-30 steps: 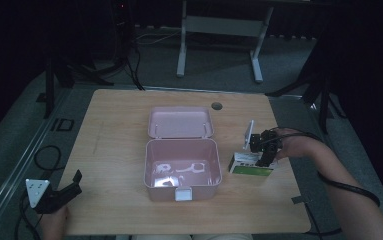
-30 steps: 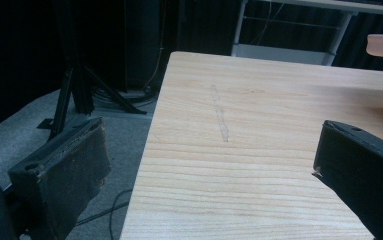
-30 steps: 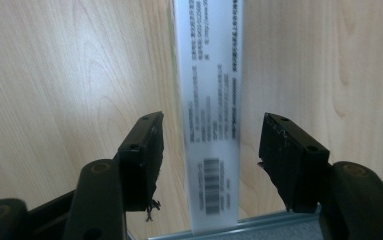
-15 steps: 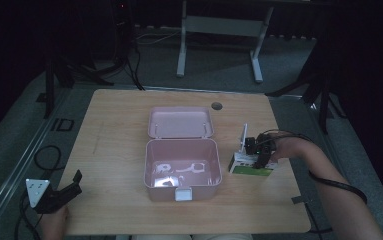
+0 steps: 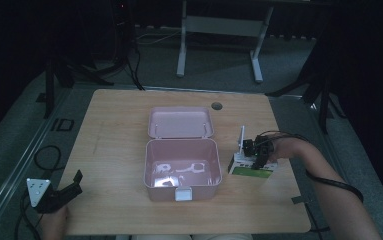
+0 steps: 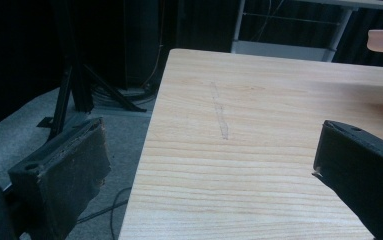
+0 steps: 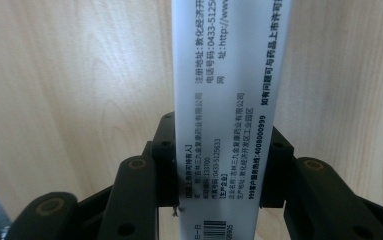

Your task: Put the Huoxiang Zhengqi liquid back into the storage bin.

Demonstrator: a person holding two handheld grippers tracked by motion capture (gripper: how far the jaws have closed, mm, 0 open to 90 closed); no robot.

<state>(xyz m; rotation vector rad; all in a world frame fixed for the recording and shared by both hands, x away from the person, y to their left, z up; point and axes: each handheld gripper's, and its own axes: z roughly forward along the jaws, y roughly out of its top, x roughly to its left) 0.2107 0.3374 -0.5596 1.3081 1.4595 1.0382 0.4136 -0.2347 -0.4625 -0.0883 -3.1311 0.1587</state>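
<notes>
Looked like the pick-up step, with the packing not yet done: had the right gripper (image 5: 259, 152) closed partway, jaws pressed against the two long narrow sides of a white and green carton (image 5: 249, 170), printed white face up toward the gripper's own camera (image 7: 229, 75) and bare wood behind it. Found that carton on the right part of the table (image 5: 119, 140), just beside the right wall of the open pink box (image 5: 181, 189) and apart from it; could not tell whether resting on the wood or lifted barely clear. Saw the box near the middle of the table, lid (image 5: 180, 121) thrown back flat on the far side, a few small white bits lying on its floor, too dim to name. Kept the left gripper (image 5: 75, 183) low at the near left corner, well apart from the box, jaws spread wide in its own view (image 6: 209, 165) and holding nothing. Judged the next move to call for a clean lift, a short carry leftward over the box's right rim, then a lowering onto bare floor beside the white bits before letting go; judged too that the grip, near one end of a long carton, could let the far end droop and catch the rim
</notes>
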